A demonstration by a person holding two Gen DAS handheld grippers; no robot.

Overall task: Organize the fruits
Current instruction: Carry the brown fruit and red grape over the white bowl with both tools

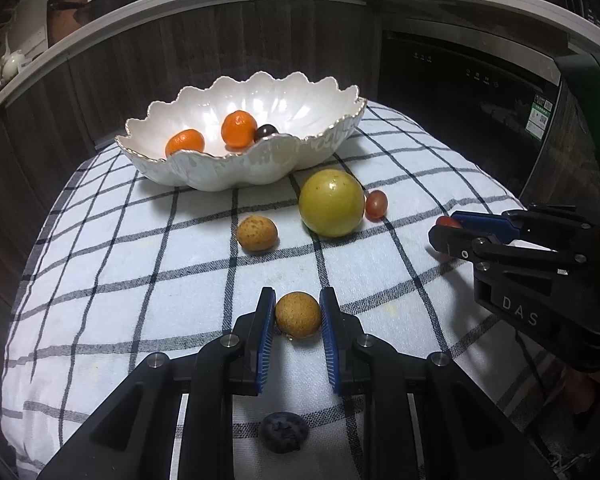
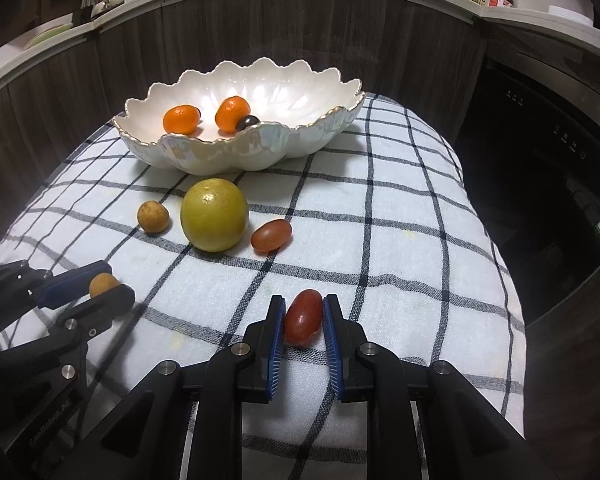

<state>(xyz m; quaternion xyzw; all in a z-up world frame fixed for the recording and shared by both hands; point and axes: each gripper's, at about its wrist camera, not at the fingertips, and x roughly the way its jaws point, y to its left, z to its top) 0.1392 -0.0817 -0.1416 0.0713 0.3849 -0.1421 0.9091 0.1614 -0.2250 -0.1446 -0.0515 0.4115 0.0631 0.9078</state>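
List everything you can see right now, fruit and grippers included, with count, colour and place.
bowl: 1, white scalloped, far end of cloth
mandarins: 2, orange, in bowl
dark grape: 1, in bowl
large fruit: 1, yellow-green, before bowl
longans: 2, tan; one on cloth, one gripped
red grape tomatoes: 2; one on cloth, one gripped
blueberry: 1, cloth, under left gripper
checked cloth: 1, white and black
left gripper: shut on longan
right gripper: shut on tomato

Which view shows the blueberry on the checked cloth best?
The left wrist view: the blueberry lies on the cloth below the left gripper, unobstructed between its arms. The right wrist view does not show it at all.
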